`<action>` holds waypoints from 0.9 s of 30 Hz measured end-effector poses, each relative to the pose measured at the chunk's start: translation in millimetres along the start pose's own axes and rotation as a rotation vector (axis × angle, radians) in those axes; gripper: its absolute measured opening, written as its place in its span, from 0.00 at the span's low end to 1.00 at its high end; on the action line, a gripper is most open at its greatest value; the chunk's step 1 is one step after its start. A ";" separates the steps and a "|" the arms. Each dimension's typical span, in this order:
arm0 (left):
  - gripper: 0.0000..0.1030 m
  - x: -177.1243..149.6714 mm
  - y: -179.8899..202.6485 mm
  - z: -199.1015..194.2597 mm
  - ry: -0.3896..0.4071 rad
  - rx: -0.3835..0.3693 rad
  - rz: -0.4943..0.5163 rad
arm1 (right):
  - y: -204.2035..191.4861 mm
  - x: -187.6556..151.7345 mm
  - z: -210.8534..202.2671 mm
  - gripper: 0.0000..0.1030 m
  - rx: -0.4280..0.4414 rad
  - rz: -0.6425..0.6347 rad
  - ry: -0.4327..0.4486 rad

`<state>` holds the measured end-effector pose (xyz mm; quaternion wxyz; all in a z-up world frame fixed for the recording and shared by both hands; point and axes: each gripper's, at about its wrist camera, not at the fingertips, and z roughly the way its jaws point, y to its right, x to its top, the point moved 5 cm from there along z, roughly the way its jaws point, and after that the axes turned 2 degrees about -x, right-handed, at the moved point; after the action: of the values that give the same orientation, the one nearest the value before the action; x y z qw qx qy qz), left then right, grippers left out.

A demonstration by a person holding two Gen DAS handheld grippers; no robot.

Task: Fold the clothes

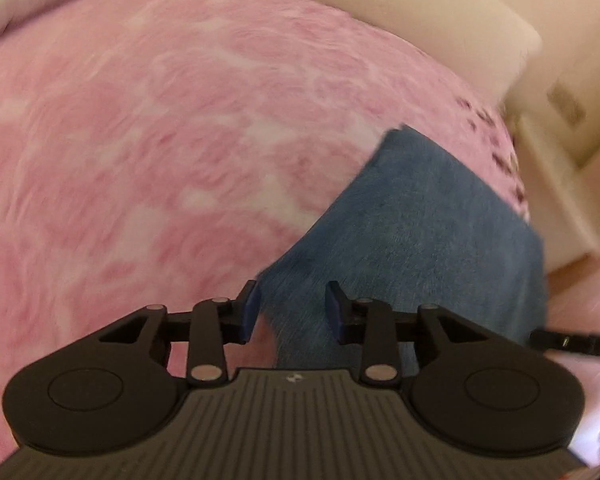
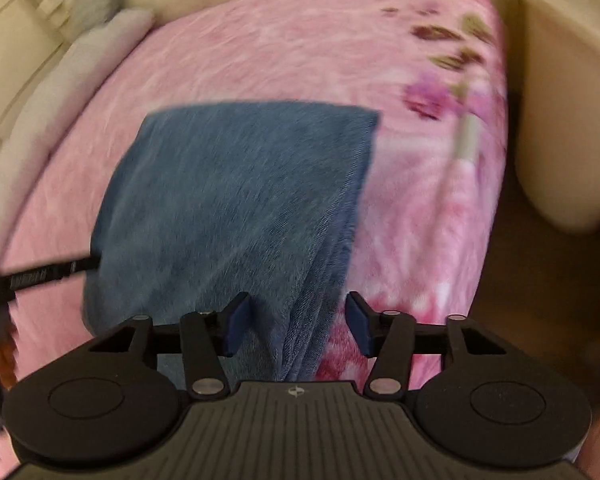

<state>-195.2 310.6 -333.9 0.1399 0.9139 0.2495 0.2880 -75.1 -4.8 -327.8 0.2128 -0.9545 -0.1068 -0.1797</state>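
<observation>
Item: blue folded cloth, several layers thick, lying flat on a pink floral blanket covering a bed. Left tool: pads apart over the cloth's near edge, gripping nothing. Right tool: pads apart, straddling the cloth's layered edge without pressing it. No containers in view.
</observation>
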 end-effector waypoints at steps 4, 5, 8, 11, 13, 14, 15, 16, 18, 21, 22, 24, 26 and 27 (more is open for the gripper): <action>0.49 -22.7 -23.5 -4.2 -0.064 -0.166 -0.246 | 8.0 -21.3 -17.4 0.59 0.057 0.092 -0.008; 0.52 -26.8 -26.6 1.1 -0.069 -0.188 -0.282 | 6.3 -28.0 -17.1 0.59 0.075 0.112 -0.016; 0.44 -29.7 -36.2 18.7 -0.041 -0.240 -0.363 | -4.1 -48.8 -5.3 0.59 0.082 0.131 -0.043; 0.20 -26.0 -42.9 17.5 -0.010 -0.289 -0.339 | -14.7 -55.9 -3.0 0.28 0.110 0.093 -0.015; 0.18 -23.1 -44.7 14.5 -0.011 -0.322 -0.300 | -18.4 -55.7 -3.0 0.22 0.087 0.042 -0.005; 0.18 -21.5 -44.7 13.9 -0.013 -0.334 -0.276 | -17.8 -55.0 -3.8 0.16 0.087 0.040 -0.005; 0.17 -20.3 -44.7 15.5 -0.016 -0.336 -0.255 | -15.5 -53.8 -5.0 0.11 0.095 0.054 -0.004; 0.17 -20.5 -47.2 20.1 -0.020 -0.340 -0.249 | -13.9 -53.4 -5.4 0.10 0.104 0.059 -0.007; 0.18 -21.9 -54.0 30.5 -0.025 -0.352 -0.245 | -11.3 -53.6 -3.8 0.09 0.116 0.065 -0.014; 0.18 -20.1 -61.8 40.3 -0.027 -0.376 -0.232 | -9.9 -52.3 5.2 0.08 0.118 0.054 -0.018; 0.18 -18.4 -61.4 39.7 -0.029 -0.377 -0.215 | -6.7 -53.9 6.2 0.08 0.129 0.064 -0.022; 0.18 -16.4 -60.5 36.1 -0.033 -0.376 -0.197 | -0.2 -52.8 7.8 0.09 0.160 0.107 -0.040; 0.21 -16.3 -60.5 26.4 -0.026 -0.358 -0.203 | 0.1 -51.9 5.7 0.12 0.165 0.098 -0.053; 0.22 -17.5 -61.3 20.0 -0.015 -0.341 -0.237 | -0.7 -50.2 4.7 0.15 0.167 0.087 -0.073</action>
<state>-218.7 350.3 -382.3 0.3273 0.8434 0.3021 0.3005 -119.7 -8.5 -351.1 0.2951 -0.9431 -0.0873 -0.1260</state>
